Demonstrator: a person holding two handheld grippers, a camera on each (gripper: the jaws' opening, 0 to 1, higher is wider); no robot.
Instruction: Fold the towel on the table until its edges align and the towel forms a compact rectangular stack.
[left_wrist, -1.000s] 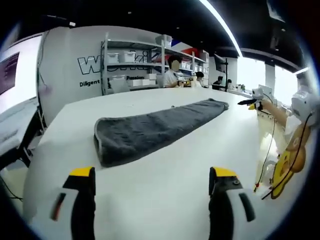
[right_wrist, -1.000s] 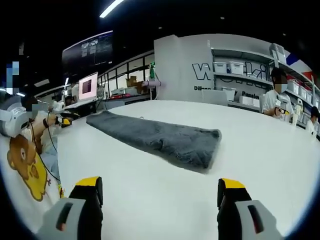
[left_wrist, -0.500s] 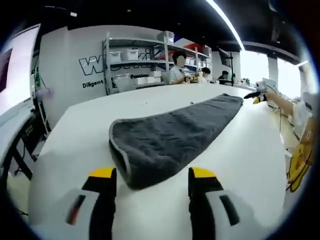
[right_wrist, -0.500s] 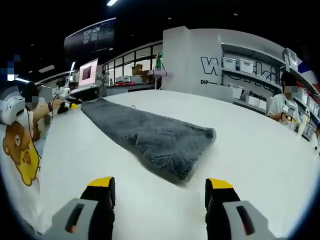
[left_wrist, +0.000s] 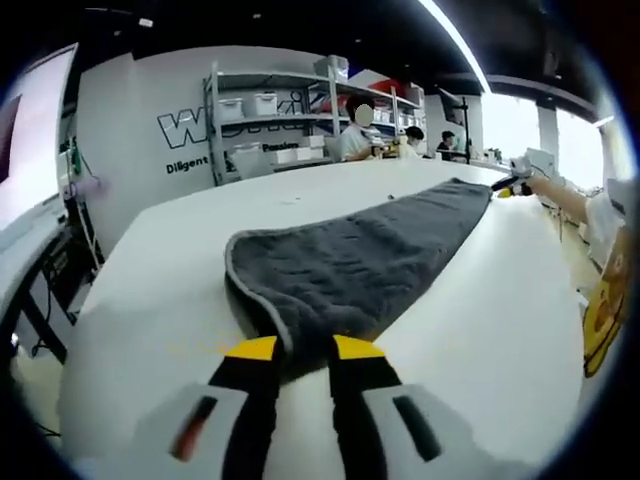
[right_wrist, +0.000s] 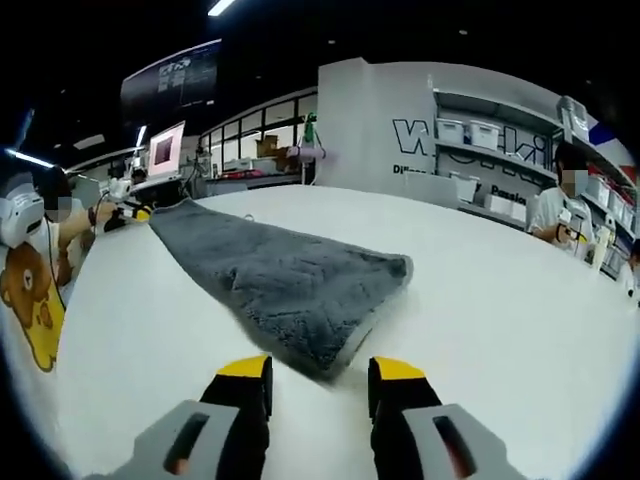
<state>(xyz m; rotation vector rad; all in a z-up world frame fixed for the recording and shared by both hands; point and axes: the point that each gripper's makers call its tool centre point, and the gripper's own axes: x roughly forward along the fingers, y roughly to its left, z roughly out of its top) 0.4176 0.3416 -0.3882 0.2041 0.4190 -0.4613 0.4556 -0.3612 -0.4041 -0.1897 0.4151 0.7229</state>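
Left gripper view: The towel (left_wrist: 365, 265) is dark grey, with a plush pile and a lighter bound hem along its near end. It lies flat on the white bench (left_wrist: 150, 290) as a long, narrow strip running from the near side toward the far right edge. The left gripper (left_wrist: 303, 350) has yellow-tipped jaws drawn close together on the near corner of the towel; the hem passes between the tips, so the gripper is clamped on the towel. At the far end of the strip the right gripper (left_wrist: 512, 184) shows small, on an extended arm. On the back wall (left_wrist: 140, 110), large outlined letters begin "W" and are cut off by a shelf rack (left_wrist: 270, 120); below, a smaller line begins "Diligent".

Right gripper view: The same towel (right_wrist: 270, 275) runs from the near centre toward the far left edge of the bench (right_wrist: 500, 300). The right gripper (right_wrist: 318, 368) has its jaws narrowly apart, the tips straddling the towel's near corner without visibly pinching it. Wall lettering begins "W".
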